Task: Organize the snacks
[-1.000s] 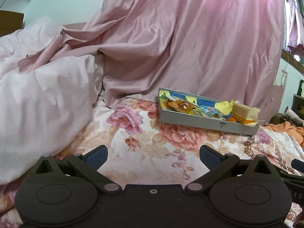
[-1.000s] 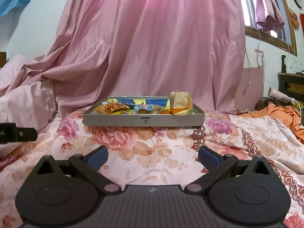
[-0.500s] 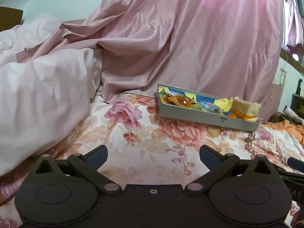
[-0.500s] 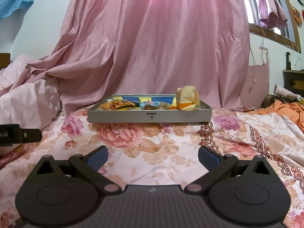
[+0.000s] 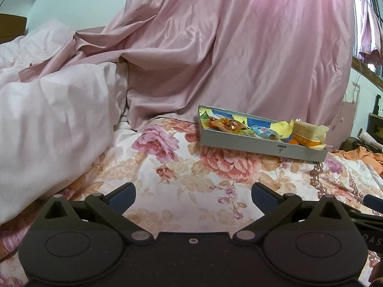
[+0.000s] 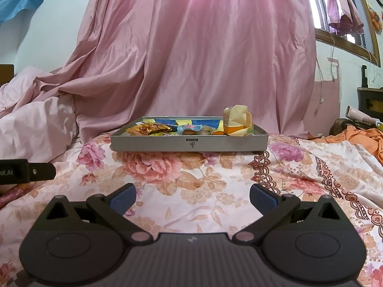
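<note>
A shallow grey box (image 6: pixel 189 144) stands on the floral bedsheet (image 6: pixel 203 186), holding several snack packets: an orange packet (image 6: pixel 149 128), a light blue one (image 6: pixel 189 129) and a tall cream and orange packet (image 6: pixel 237 120) at its right end. The box also shows in the left wrist view (image 5: pixel 261 143), right of centre. My left gripper (image 5: pixel 193 195) is open and empty, low over the sheet, well short of the box. My right gripper (image 6: pixel 192 196) is open and empty, centred in front of the box.
A pale pink duvet (image 5: pixel 52 119) is heaped at the left. A pink curtain (image 6: pixel 203 55) hangs behind the box. Orange cloth (image 6: pixel 356 136) lies at the far right. The left gripper's side (image 6: pixel 24 171) shows at the right wrist view's left edge.
Both grippers have drawn back and lowered a little, so the box appears slightly farther and higher. Both stay open. The snacks and box have not moved.
</note>
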`<state>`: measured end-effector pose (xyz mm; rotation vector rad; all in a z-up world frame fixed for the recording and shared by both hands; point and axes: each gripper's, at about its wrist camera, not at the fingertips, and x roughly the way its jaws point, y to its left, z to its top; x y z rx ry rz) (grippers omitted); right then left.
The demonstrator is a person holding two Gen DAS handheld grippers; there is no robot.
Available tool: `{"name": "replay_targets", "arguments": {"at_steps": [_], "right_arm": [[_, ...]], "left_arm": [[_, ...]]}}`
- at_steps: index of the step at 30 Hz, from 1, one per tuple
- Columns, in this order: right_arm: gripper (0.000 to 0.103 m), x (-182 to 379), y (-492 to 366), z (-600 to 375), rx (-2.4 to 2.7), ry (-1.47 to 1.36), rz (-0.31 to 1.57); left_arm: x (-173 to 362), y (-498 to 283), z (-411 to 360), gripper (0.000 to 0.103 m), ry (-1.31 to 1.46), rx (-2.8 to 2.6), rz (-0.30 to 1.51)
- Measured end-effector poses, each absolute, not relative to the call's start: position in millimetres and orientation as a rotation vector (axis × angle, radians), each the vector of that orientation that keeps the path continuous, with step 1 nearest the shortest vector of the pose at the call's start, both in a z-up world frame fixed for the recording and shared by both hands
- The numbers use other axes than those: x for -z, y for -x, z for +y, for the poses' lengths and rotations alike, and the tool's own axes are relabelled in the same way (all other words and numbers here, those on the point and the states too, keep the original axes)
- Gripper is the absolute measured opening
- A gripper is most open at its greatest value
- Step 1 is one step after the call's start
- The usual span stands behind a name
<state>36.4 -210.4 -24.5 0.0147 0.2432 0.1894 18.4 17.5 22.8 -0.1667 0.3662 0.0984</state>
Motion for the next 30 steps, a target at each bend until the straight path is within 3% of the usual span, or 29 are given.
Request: {"name": "replay_targets", "arguments": {"at_steps": [30], "right_arm": [[0.103,24.2,-36.3,-212.8,-0.189,-0.018,0.227]], "left_arm": [[-22.0,-19.4,17.1,0.102,0.168,-0.098,0.374]]}}
